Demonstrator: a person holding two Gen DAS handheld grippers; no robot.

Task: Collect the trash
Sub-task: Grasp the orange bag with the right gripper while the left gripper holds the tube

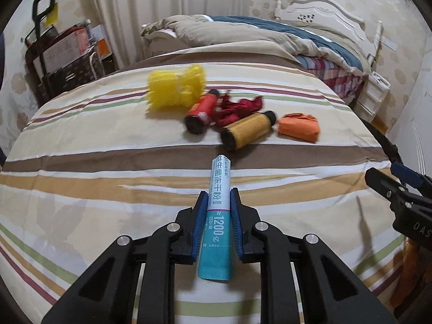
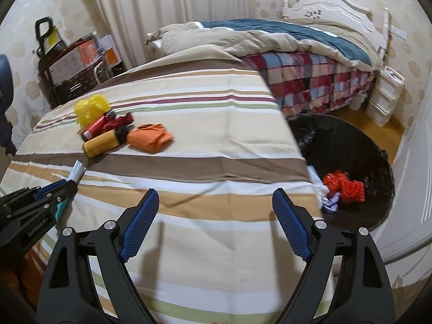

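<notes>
Your left tool (image 1: 218, 197) is clenched on a white and teal sachet (image 1: 219, 210), its blue pads pressing both long edges while the packet's white end sticks out forward over the striped bed sheet (image 1: 108, 140). From your right wrist view the same sachet shows only as a white tip above the left tool at the left edge. Your right tool (image 2: 216, 199) is released, its two blue pads standing wide apart above the sheet with nothing between them. Farther up the bed lies the rest of the trash in a loose cluster: a yellow mesh piece (image 1: 175, 87), a red cylinder (image 1: 202, 110) just beside it, a crumpled dark red wrapper (image 1: 240, 109), a yellow cylinder (image 1: 247, 129) with black ends, and an orange folded piece (image 1: 298, 127) to its right. Beside the bed, on the floor to the right, a black bag (image 2: 351, 145) stands open, with a red mesh piece (image 2: 344, 186) and a small pale purple scrap (image 2: 332, 202) lying inside it. A rumpled quilt (image 2: 243, 37) is heaped near the white headboard (image 2: 332, 5).
</notes>
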